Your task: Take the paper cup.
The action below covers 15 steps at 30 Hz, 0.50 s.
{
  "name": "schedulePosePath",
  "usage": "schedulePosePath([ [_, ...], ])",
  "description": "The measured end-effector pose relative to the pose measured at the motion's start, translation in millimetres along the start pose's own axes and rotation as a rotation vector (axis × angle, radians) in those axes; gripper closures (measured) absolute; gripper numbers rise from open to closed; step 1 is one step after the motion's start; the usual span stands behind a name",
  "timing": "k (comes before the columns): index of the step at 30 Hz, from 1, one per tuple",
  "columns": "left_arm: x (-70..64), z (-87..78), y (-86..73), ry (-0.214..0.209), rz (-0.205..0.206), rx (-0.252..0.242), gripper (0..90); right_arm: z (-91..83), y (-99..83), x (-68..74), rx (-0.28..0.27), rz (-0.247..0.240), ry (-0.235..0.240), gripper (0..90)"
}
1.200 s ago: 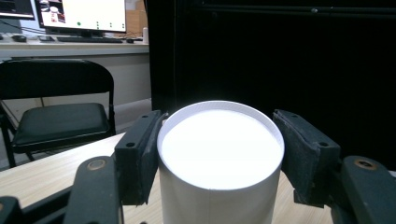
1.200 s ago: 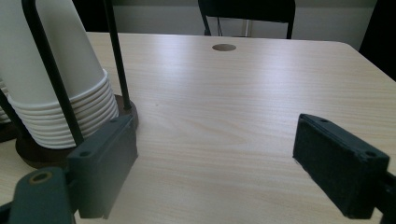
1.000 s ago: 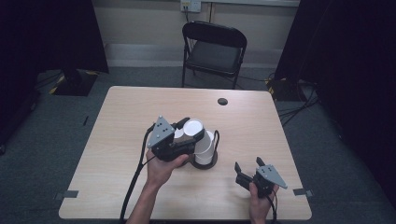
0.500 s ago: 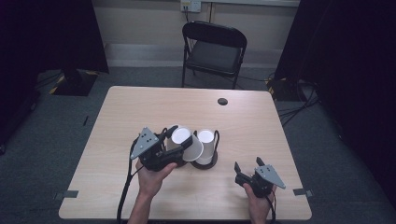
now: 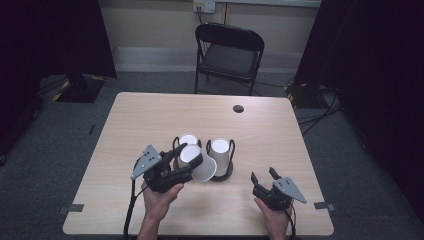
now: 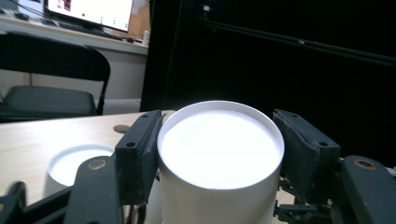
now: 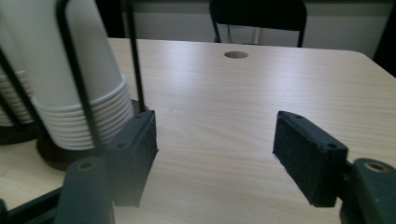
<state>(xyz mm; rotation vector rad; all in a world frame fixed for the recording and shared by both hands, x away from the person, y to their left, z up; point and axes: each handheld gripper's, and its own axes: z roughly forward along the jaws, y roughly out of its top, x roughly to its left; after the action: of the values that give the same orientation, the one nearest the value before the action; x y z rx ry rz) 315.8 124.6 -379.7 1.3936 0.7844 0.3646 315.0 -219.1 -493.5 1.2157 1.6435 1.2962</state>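
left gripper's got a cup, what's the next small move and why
Probably draw the cup a little further toward the person and set it upright on bare table. The left gripper has its jaws closed on the cup's sides, and the cup is tilted close beside the two stacks in the wire holder. The right gripper rests open on the table, away from the holder.

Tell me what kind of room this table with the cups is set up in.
Probably a lab or studio set up for recording, not a home: black curtains hang at the sides, cables trail over grey carpet, and a lone folding chair faces a bare wooden table. A lit monitor sits on a desk behind.
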Motion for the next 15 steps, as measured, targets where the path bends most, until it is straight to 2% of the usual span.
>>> schedulePosePath([
  [4,2.5,2.9,-8.0,-0.017,-0.049,0.01,35.4,-3.5,1.6,10.3,-0.043,0.011,0.098,30.6],
  [7,3.9,2.0,-11.9,-0.036,-0.071,0.009,35.4,-1.3,3.2,20.8,-0.046,-0.016,0.143,29.1],
  [8,3.8,1.8,-13.2,-0.035,-0.076,0.006,35.4,-0.4,3.8,27.9,-0.051,-0.028,0.18,29.6],
  [9,4.1,0.9,-14.4,-0.039,-0.079,0.006,35.4,-0.4,3.8,27.9,-0.051,-0.028,0.18,29.6],
  [15,7.1,-1.2,-23.3,-0.066,-0.144,0.001,35.4,-1.3,8.8,51.2,-0.084,-0.073,0.312,34.4],
])
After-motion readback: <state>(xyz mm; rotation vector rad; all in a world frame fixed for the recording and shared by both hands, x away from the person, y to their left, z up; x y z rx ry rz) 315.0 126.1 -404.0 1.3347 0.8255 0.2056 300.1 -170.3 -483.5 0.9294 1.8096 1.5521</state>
